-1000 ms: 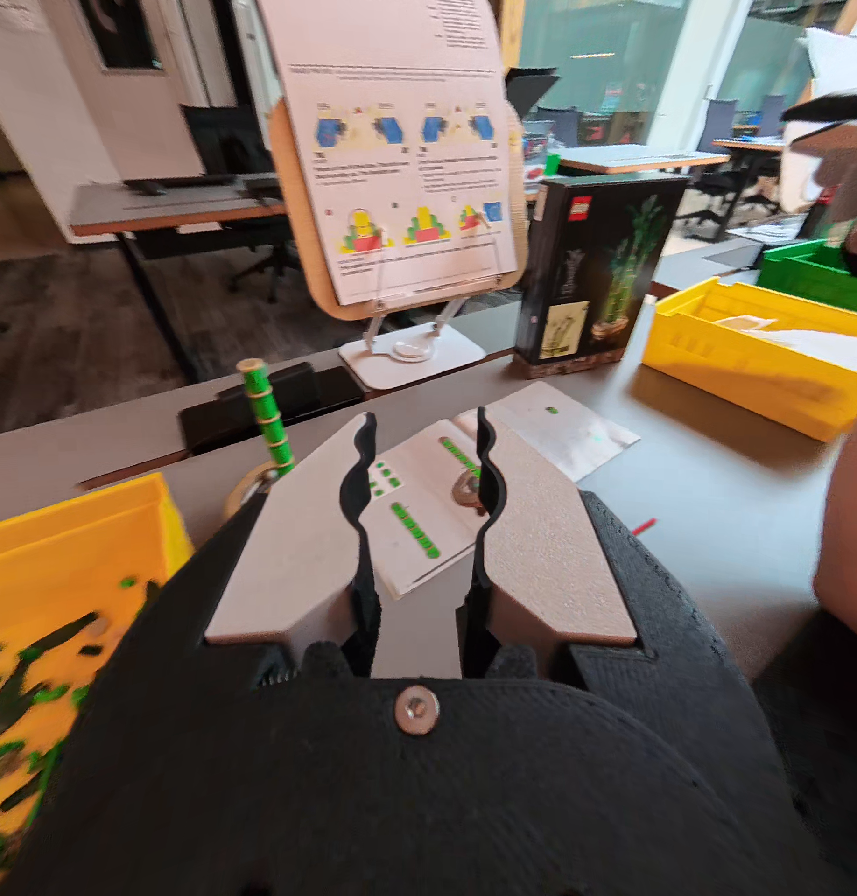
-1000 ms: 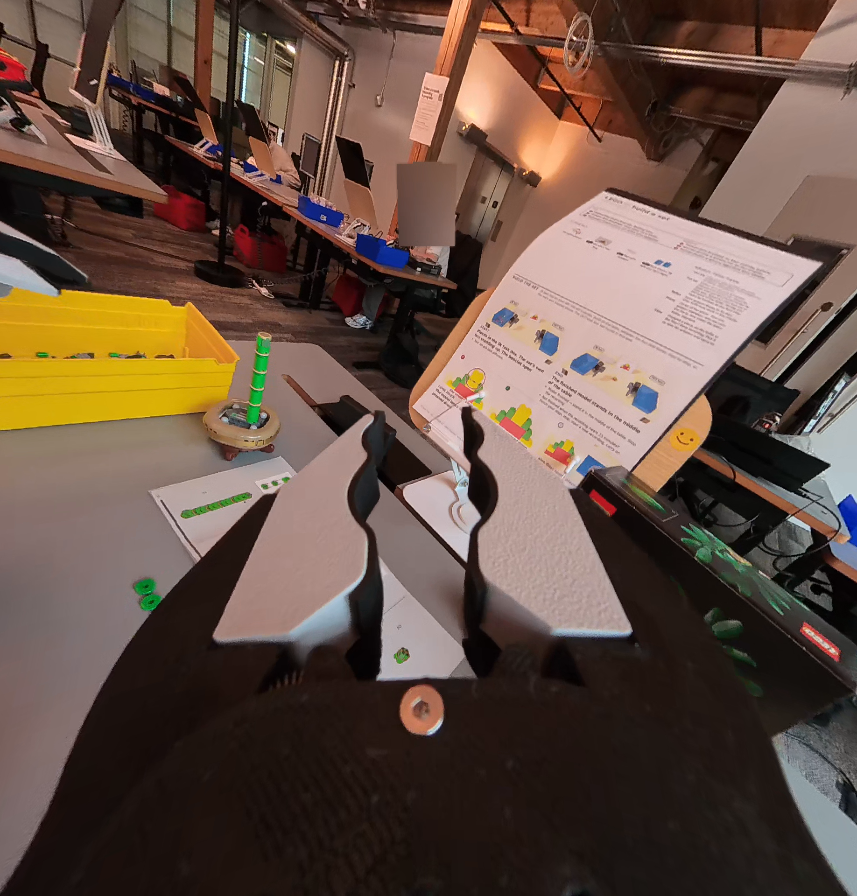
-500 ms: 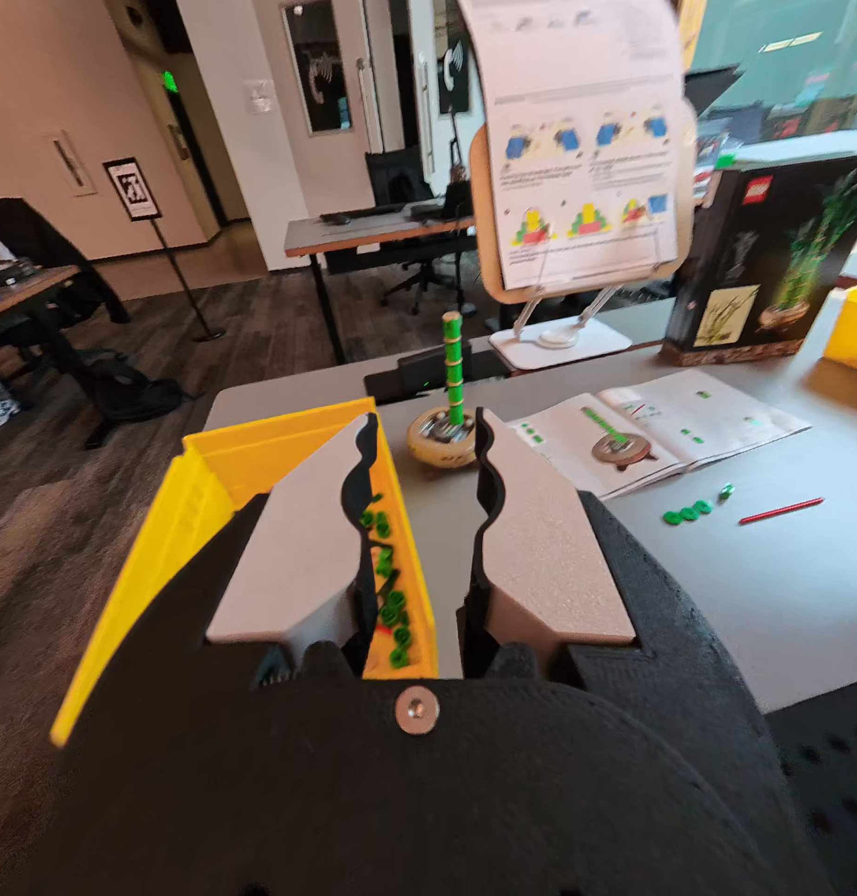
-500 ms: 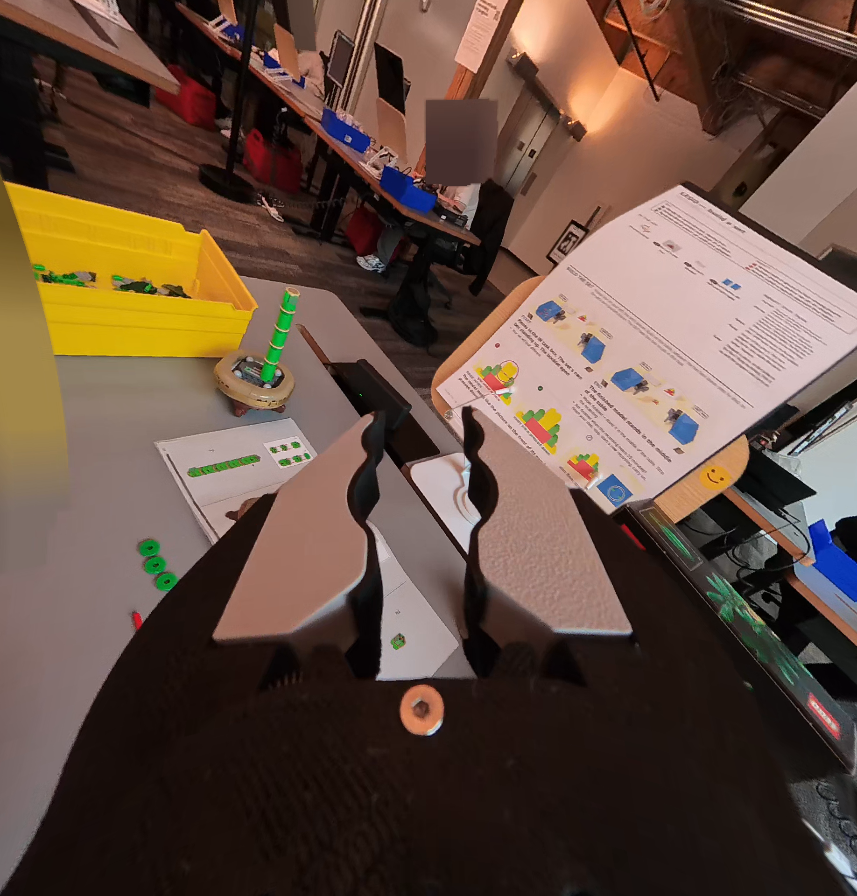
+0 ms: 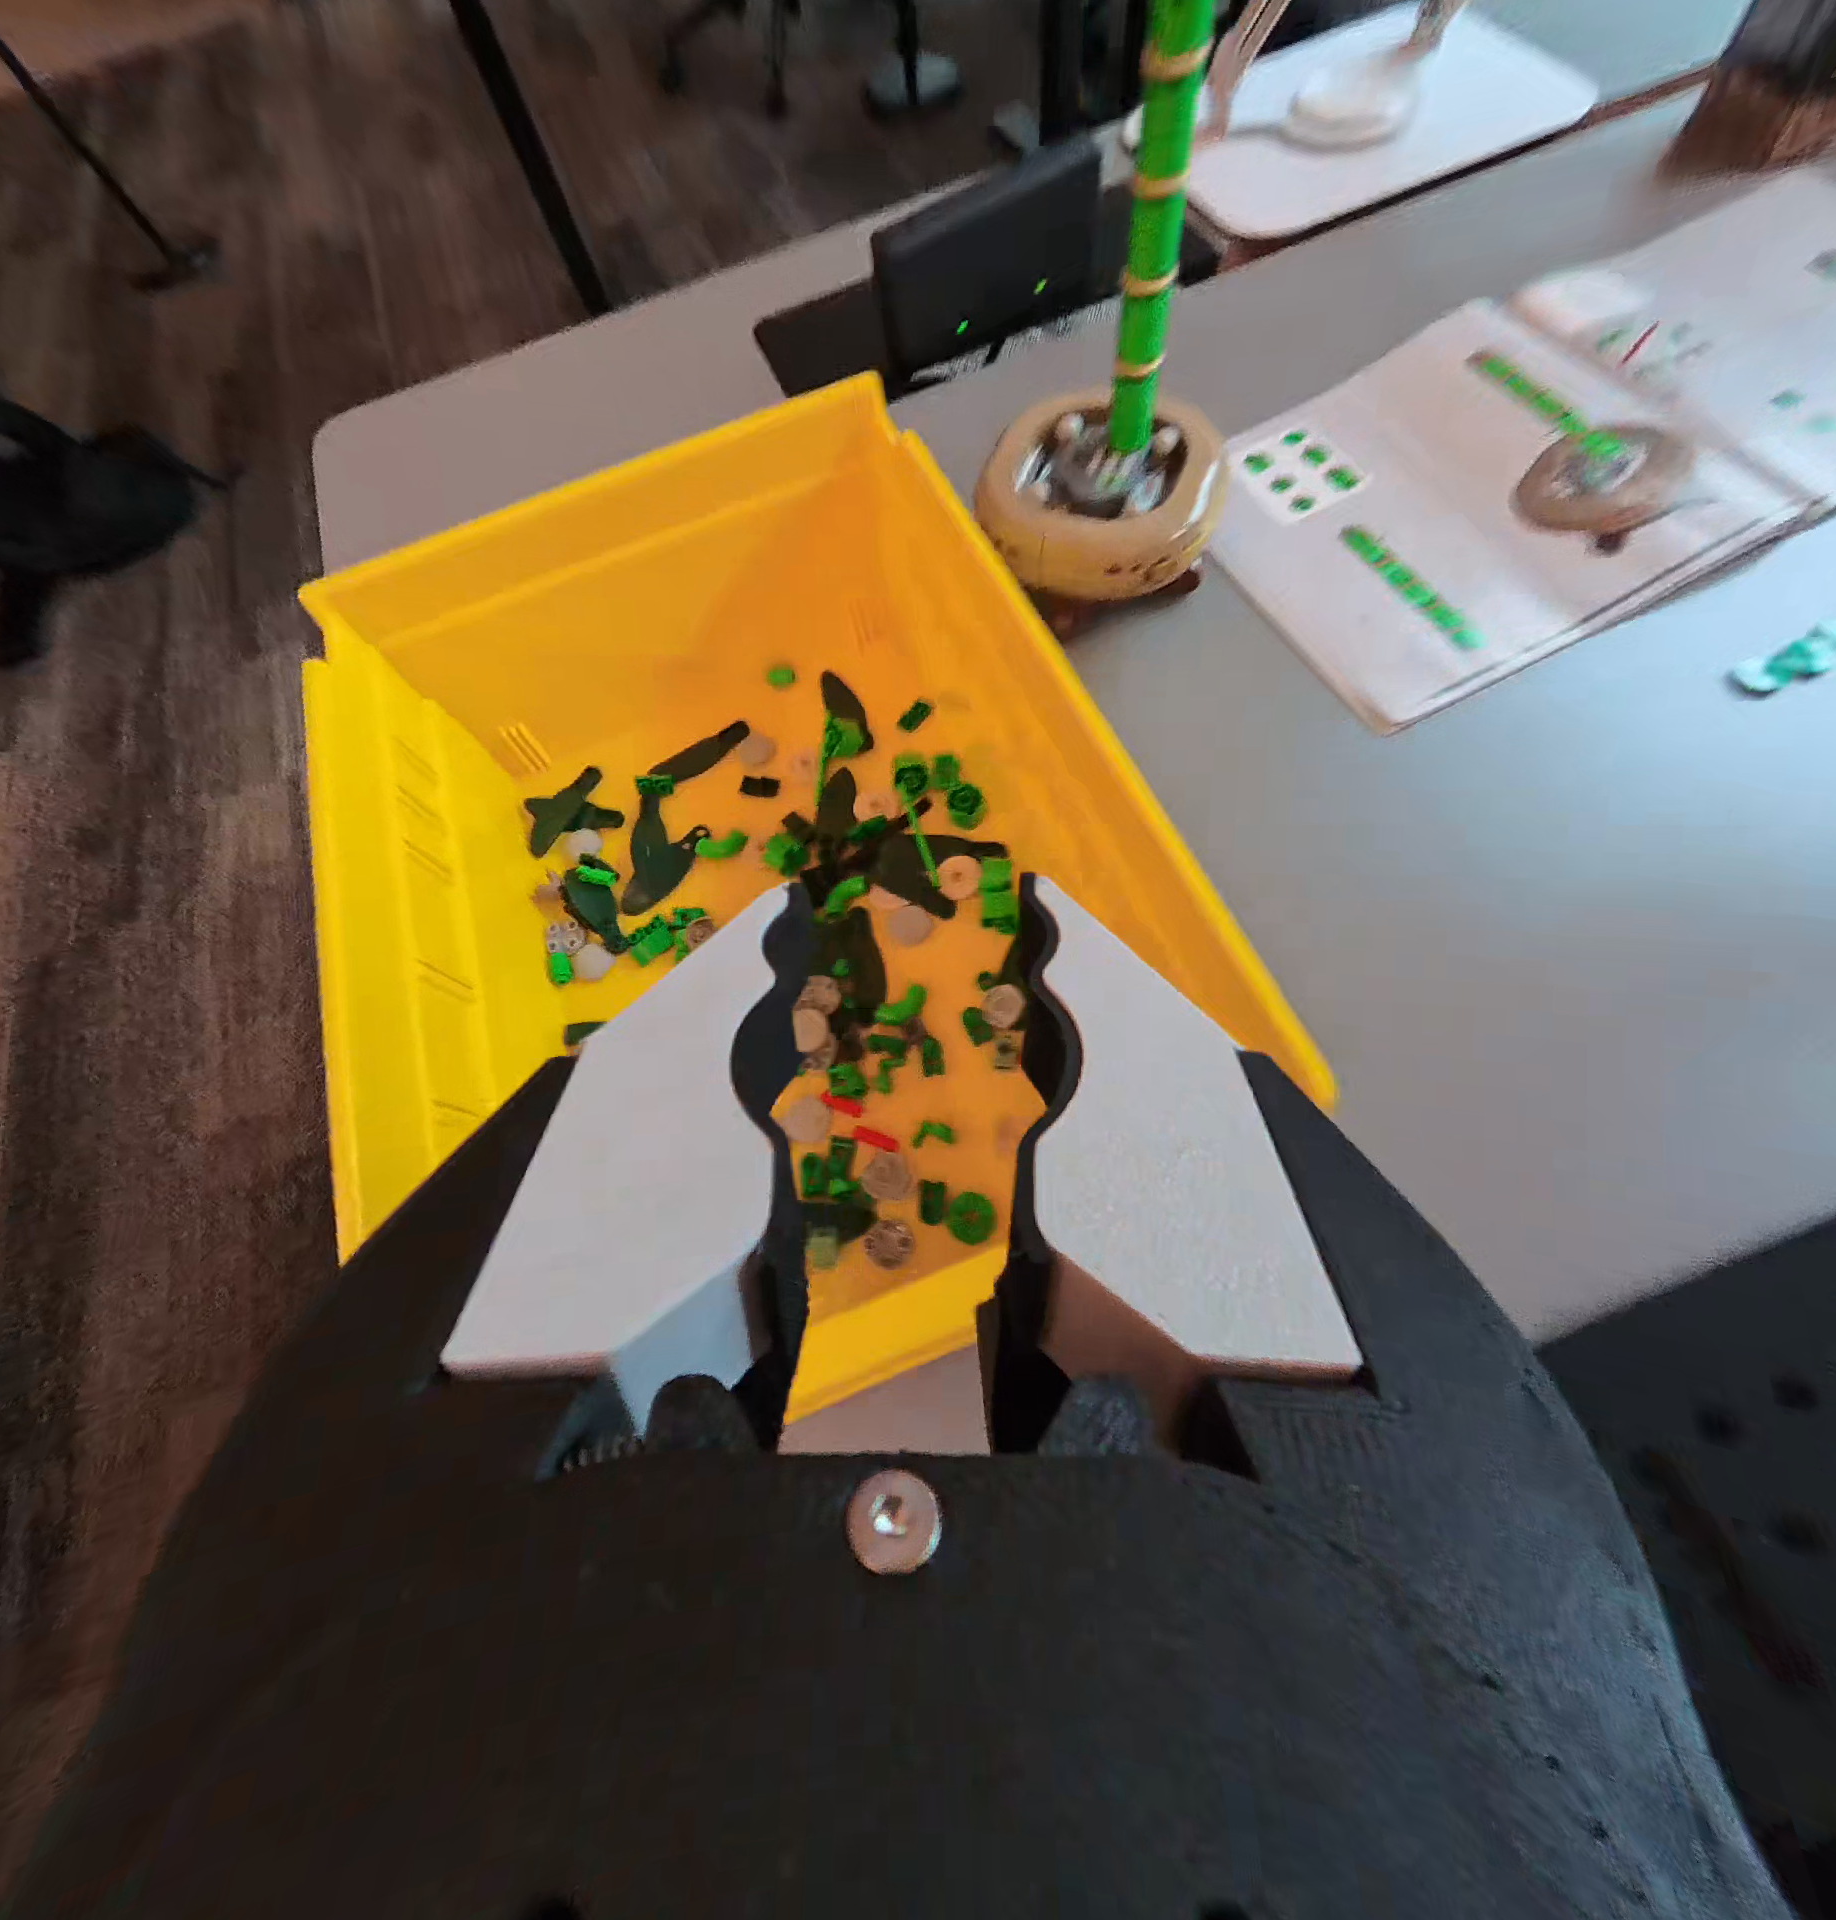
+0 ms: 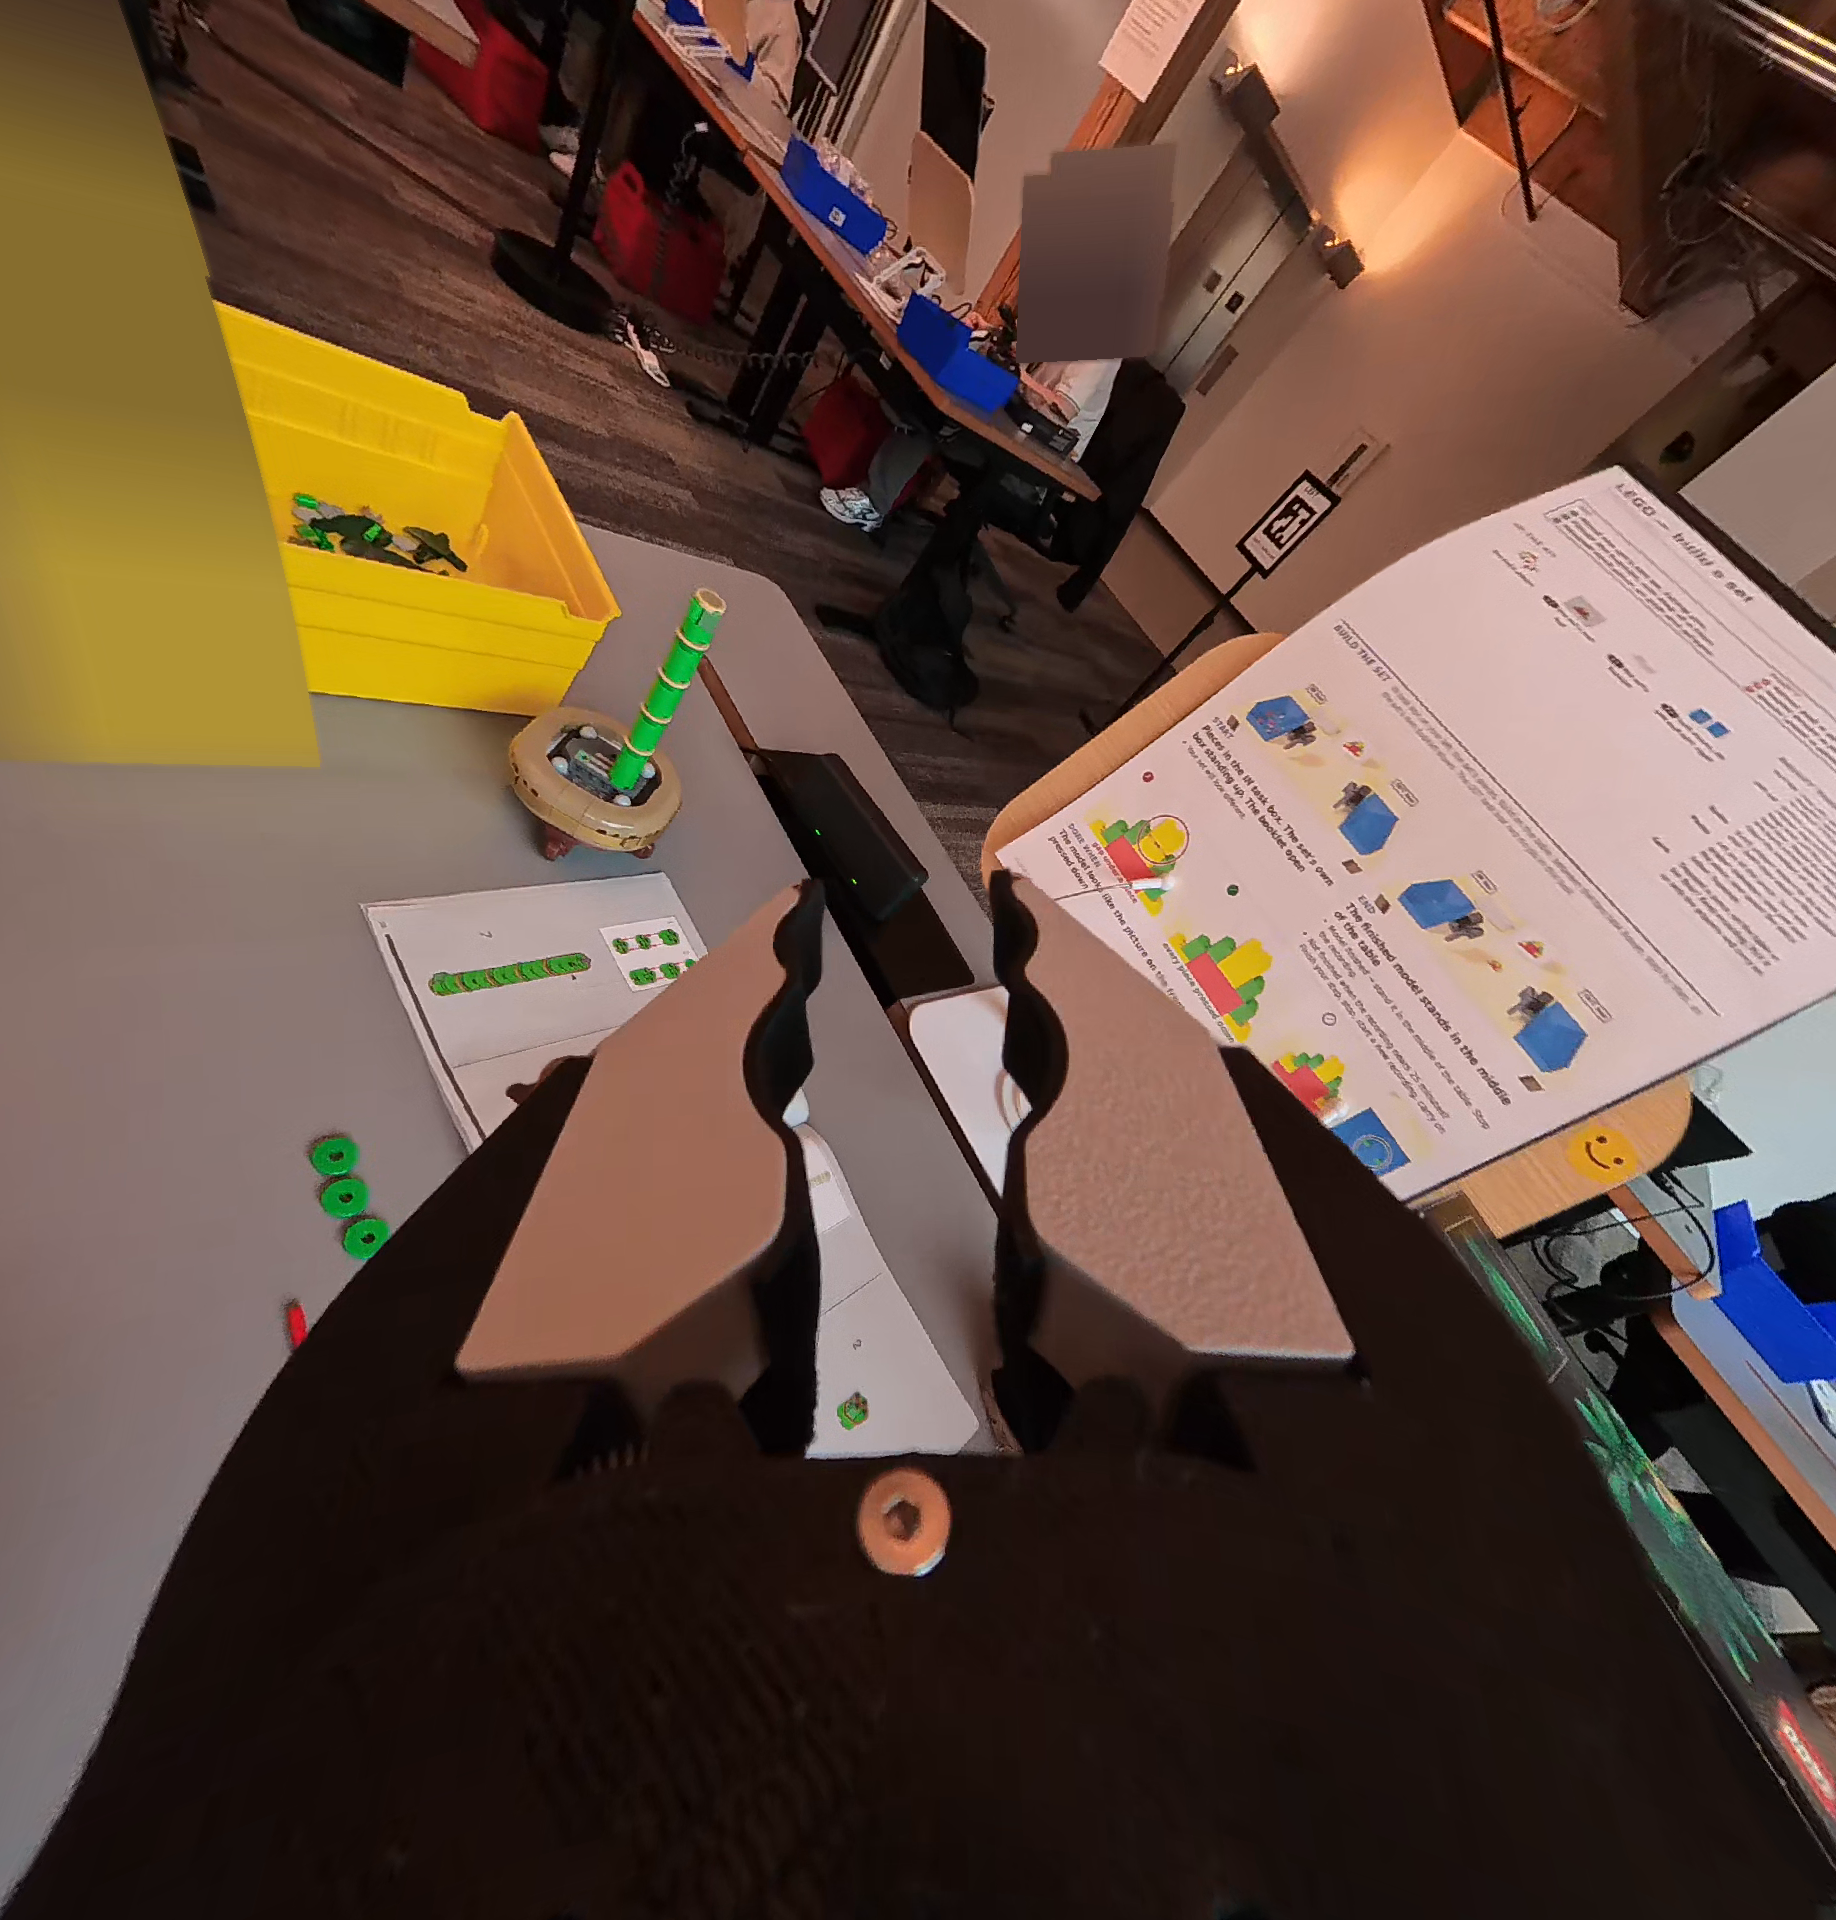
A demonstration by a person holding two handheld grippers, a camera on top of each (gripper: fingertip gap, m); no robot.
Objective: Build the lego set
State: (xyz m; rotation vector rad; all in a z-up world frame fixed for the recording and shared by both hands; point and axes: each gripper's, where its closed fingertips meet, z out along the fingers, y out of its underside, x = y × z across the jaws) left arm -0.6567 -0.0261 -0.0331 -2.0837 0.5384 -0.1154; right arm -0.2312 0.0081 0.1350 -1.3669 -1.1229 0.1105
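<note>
Green segmented stalk [image 5: 1153, 239] with tan rings stands upright in a tan round pot [image 5: 1101, 520], ahead and right of the left gripper [image 5: 909, 894]. Its jaws are released, empty, over a yellow bin [image 5: 405, 883] of loose green pieces [image 5: 852, 935]. Right gripper [image 6: 903, 894] jaws likewise parted, empty, above the grey surface [image 6: 166, 987]. Open booklet [image 6: 519, 966] lies beside the pot. Dark wood floor [image 5: 114, 935] lies beyond.

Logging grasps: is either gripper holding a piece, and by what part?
Nothing is held. The left gripper hangs open above the yellow bin; the right gripper is open and empty.
</note>
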